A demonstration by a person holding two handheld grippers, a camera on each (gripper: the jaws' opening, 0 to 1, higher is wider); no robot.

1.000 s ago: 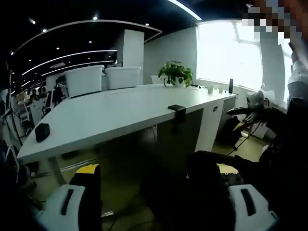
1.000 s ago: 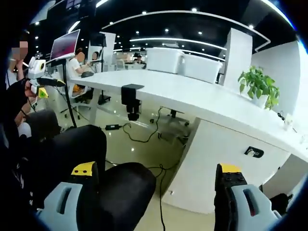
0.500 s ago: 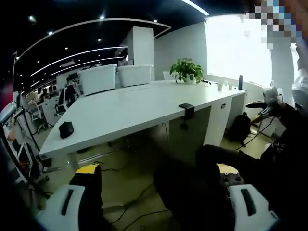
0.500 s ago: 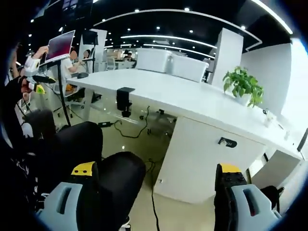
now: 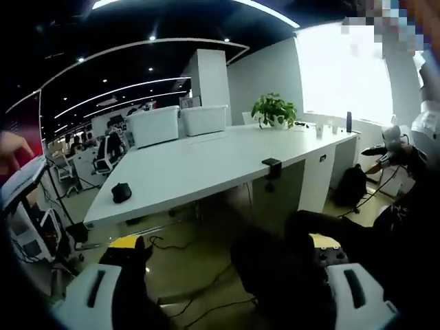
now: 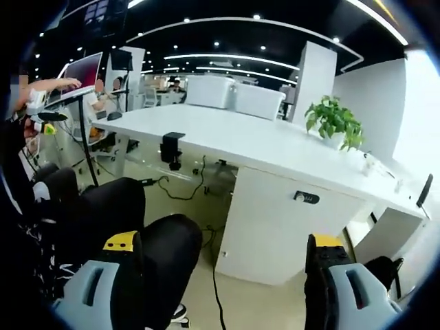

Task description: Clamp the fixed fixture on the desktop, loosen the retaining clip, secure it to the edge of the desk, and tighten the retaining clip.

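Observation:
A black clamp fixture (image 5: 272,168) hangs on the near edge of the long white desk (image 5: 192,165), its screw part below the desktop. The right gripper view has the same fixture (image 6: 171,148) on the desk's (image 6: 275,148) left edge. My left gripper (image 5: 223,292) is open, well back from the desk, with nothing between its jaws. My right gripper (image 6: 223,289) is open too, also far from the fixture, above a person's dark-trousered knees (image 6: 165,254).
A potted plant (image 5: 275,110) and two white bins (image 5: 175,122) stand at the desk's far end; a small black object (image 5: 121,192) lies near its left corner. Cables (image 6: 185,189) trail on the floor. A person sits at a monitor (image 6: 81,69) to the left.
Both cameras have drawn back from the desk, so the desk and fixture look smaller and farther. Both grippers stay open and empty.

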